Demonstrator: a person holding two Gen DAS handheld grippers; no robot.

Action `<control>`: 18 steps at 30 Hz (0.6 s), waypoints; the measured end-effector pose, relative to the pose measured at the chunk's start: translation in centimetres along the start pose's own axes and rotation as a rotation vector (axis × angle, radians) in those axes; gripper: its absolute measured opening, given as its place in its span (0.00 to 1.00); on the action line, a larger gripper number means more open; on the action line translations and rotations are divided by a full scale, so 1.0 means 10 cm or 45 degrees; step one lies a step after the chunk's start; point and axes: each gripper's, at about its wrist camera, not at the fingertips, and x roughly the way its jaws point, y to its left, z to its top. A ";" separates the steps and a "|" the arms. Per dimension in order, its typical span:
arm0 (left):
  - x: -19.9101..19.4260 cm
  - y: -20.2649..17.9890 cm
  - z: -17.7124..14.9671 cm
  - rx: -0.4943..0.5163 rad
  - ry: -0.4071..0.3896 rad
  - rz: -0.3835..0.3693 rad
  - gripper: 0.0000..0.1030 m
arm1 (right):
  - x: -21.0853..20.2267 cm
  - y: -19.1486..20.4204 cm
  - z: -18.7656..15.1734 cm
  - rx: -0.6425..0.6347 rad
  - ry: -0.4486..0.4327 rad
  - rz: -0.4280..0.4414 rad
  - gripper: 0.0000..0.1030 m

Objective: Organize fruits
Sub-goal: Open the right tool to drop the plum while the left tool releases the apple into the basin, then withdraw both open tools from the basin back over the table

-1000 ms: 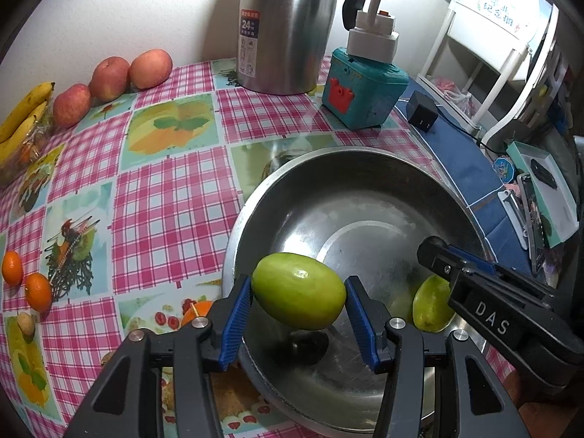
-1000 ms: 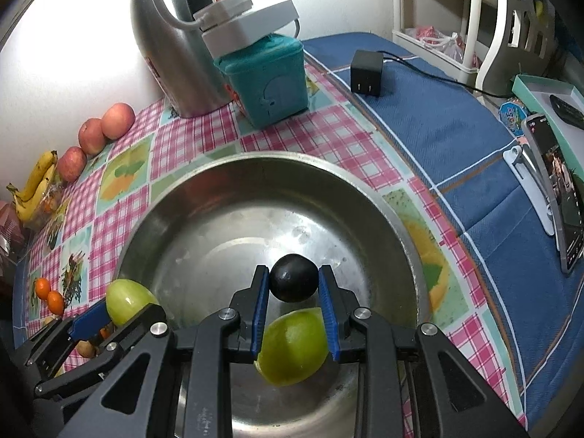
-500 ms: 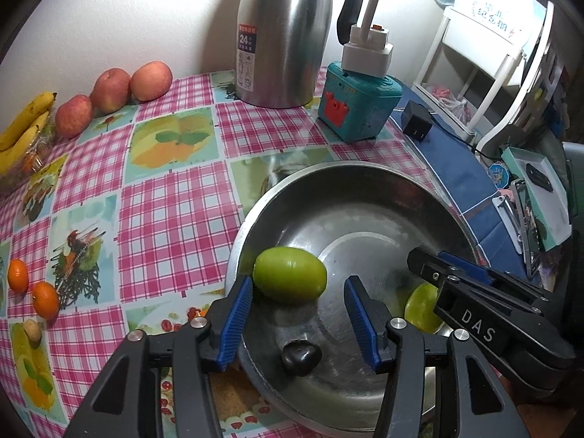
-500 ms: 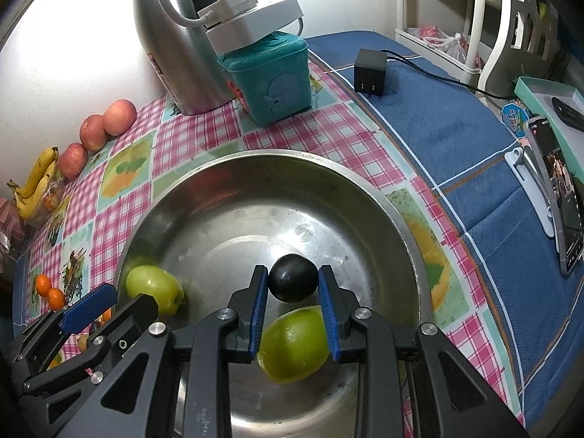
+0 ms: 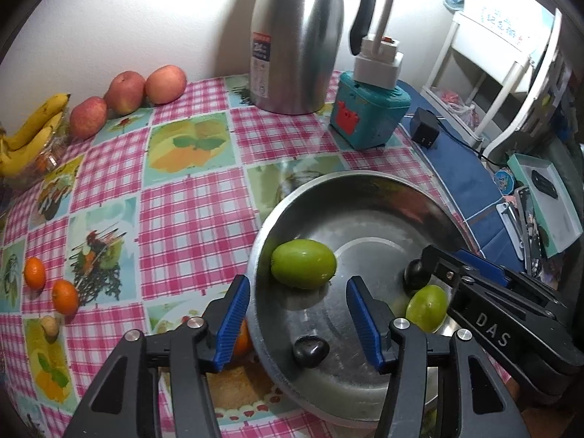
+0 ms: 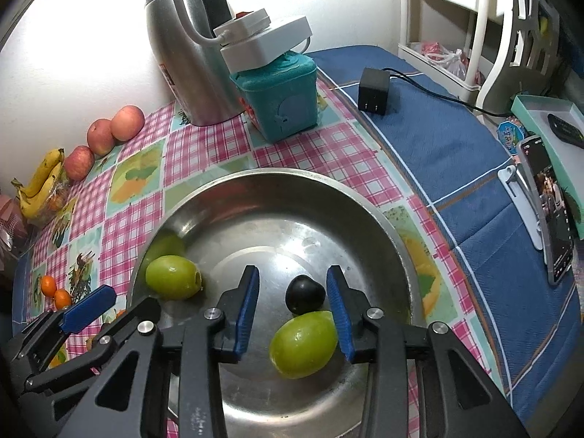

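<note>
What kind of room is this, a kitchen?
Probably a home dining or kitchen table: a checked fruit-print tablecloth, a steel thermos, a metal bowl and apples by the wall.

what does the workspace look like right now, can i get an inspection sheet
Surface: table under a pink checked cloth with fruit prints; blue cloth on the far side.
Job's things: steel bowl holds two green fruits and a dark fruit; a second dark one shows in the left view. Apples, bananas and small oranges lie outside it.
Clutter: steel jug, teal box, phone.
Grippers: left gripper open, empty; right gripper opening, dark fruit between but untouched.
Cables: black adapter with its lead.
Surroundings: white rack, wall.
</note>
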 end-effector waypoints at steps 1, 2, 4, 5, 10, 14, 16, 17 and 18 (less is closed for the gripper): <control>-0.01 0.02 0.00 -0.011 0.004 0.007 0.57 | -0.01 0.00 0.00 0.001 0.002 -0.002 0.38; -0.02 0.05 0.00 -0.021 0.012 0.017 0.57 | -0.03 0.00 0.01 0.000 0.005 -0.003 0.38; -0.05 0.11 -0.01 -0.043 0.025 0.039 0.57 | -0.05 0.01 0.01 -0.002 0.012 -0.012 0.38; -0.07 0.14 -0.02 -0.056 0.026 0.048 0.57 | -0.06 0.00 0.01 -0.001 0.016 -0.016 0.38; -0.15 0.34 -0.05 -0.127 0.050 0.096 0.57 | -0.09 0.03 -0.01 -0.003 0.050 -0.028 0.38; -0.18 0.48 -0.09 -0.171 0.068 0.127 0.57 | -0.11 0.07 -0.05 -0.028 0.071 -0.034 0.38; -0.20 0.54 -0.11 -0.190 0.075 0.137 0.57 | -0.13 0.10 -0.06 -0.041 0.074 -0.038 0.38; -0.21 0.56 -0.12 -0.197 0.076 0.143 0.57 | -0.14 0.12 -0.07 -0.051 0.075 -0.040 0.38; -0.22 0.58 -0.12 -0.204 0.076 0.148 0.57 | -0.16 0.14 -0.07 -0.060 0.074 -0.043 0.38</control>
